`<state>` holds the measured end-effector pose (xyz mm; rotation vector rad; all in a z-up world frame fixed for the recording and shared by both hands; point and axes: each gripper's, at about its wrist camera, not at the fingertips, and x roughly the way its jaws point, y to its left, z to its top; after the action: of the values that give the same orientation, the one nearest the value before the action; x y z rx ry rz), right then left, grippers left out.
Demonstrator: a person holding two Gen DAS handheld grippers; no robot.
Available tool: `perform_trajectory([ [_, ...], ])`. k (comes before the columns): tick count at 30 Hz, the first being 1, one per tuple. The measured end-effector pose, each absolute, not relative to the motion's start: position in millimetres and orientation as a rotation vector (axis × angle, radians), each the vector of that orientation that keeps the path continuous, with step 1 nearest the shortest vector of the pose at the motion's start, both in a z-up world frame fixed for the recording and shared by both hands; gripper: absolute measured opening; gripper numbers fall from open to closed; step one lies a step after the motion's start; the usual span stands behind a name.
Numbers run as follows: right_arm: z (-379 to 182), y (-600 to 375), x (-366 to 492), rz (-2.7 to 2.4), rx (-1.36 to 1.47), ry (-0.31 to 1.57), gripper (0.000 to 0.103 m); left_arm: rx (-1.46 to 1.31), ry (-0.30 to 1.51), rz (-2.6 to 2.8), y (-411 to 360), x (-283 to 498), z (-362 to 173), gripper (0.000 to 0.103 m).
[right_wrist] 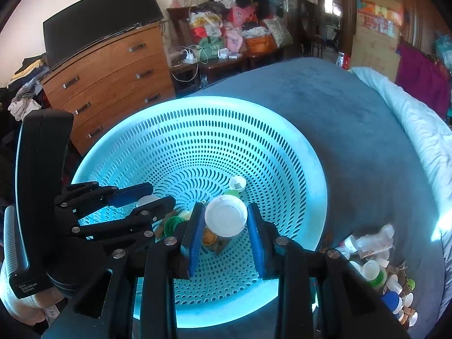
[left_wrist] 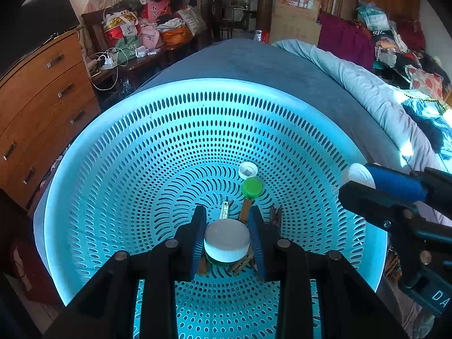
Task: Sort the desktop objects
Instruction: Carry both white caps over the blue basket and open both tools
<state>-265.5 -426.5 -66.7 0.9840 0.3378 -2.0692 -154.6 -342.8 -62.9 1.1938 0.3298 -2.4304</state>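
Note:
A pale blue perforated basket (left_wrist: 135, 152) (right_wrist: 282, 147) sits on a blue bedspread. My left gripper (left_wrist: 227, 237) is shut on a white bottle cap (left_wrist: 226, 240) held over the basket's bottom. My right gripper (right_wrist: 226, 223) is shut on a white lid (right_wrist: 226, 216) over the basket; it also shows in the left wrist view (left_wrist: 364, 180). In the basket lie a green cap (left_wrist: 252, 188), a small white cap (left_wrist: 247, 169) and wooden clothespins (left_wrist: 275, 217). The left gripper shows in the right wrist view (right_wrist: 147, 197).
A heap of loose caps, small bottles and clothespins (right_wrist: 375, 271) lies on the bedspread right of the basket. A wooden dresser (right_wrist: 113, 76) stands at the left. A rolled quilt (left_wrist: 367, 90) lies along the right.

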Motion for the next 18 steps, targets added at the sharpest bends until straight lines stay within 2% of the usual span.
perform_trajectory([
  [10, -66.3, -428.5, -264.4, -2.079, 0.974, 0.341, 0.032, 1.200, 0.317, -2.411, -344.6, -151.1, -61.8, 0.032],
  [11, -66.0, -428.4, -264.3, -2.085, 0.972, 0.346, 0.037, 1.203, 0.319, -2.405, -344.8, -150.7, -62.0, 0.032],
  [13, -64.5, -427.4, -263.8, -2.100, 0.964, 0.346, 0.065, 1.208, 0.326, -2.391, -345.4, -151.6, -62.7, 0.032],
  [14, -62.5, -426.1, -262.5, -2.121, 0.948, 0.347, 0.071, 1.208, 0.324, -2.387, -346.4, -152.0, -63.2, 0.032],
  [15, -60.4, -424.7, -261.4, -2.137, 0.932, 0.347, 0.075, 1.210, 0.317, -2.383, -345.8, -152.0, -63.1, 0.032],
  [18, -57.0, -423.5, -259.9, -2.134, 0.929, 0.336, 0.075, 1.211, 0.313, -2.371, -344.8, -151.5, -62.2, 0.032],
])
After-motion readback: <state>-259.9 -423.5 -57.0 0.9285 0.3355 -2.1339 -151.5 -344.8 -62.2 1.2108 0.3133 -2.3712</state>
